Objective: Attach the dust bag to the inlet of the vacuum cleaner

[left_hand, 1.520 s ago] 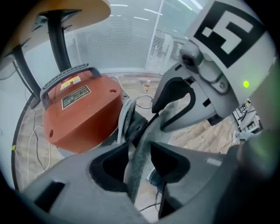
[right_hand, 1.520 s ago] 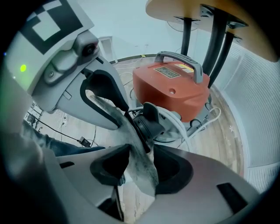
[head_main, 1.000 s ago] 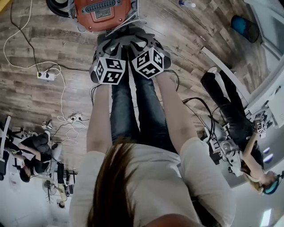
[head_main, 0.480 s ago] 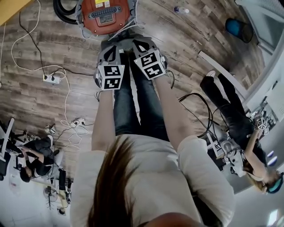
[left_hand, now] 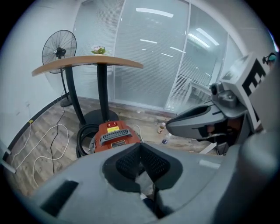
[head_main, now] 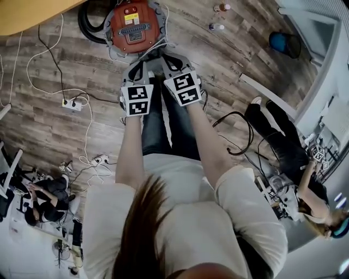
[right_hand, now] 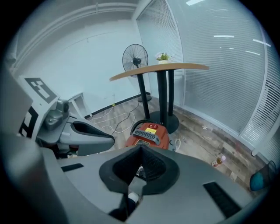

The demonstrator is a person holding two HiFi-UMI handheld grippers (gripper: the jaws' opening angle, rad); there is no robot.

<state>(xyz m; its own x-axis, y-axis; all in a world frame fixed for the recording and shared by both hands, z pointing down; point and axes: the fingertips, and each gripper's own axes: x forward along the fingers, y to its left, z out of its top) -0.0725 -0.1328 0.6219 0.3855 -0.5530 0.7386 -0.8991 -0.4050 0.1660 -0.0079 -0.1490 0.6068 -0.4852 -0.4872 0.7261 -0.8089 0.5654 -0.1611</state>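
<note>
Both pairs of my fingers are pressed together with nothing between them. The left gripper (head_main: 139, 66) and the right gripper (head_main: 170, 59) sit side by side in the upper middle of the head view, over my legs and angled down at the wooden floor (head_main: 234, 65).

Right of them the boards lie bare as far as two small bottles (head_main: 217, 25) near the top edge and a white plank (head_main: 267, 95) at mid right; past that, a seated person (head_main: 289, 158) fills the right side. To the left, white cables (head_main: 30, 65) and a power strip (head_main: 72, 103) cross the floor. A wooden tabletop (head_main: 32, 13) cuts off the upper left corner.

The vacuum cleaner (head_main: 133, 26), red-orange with a grey handle, stands on the floor at top centre, just beyond my fingertips and apart from them. A black hose (head_main: 87, 30) coils against its left side. In each gripper view it appears directly above the closed fingers (left_hand: 129, 162).
</note>
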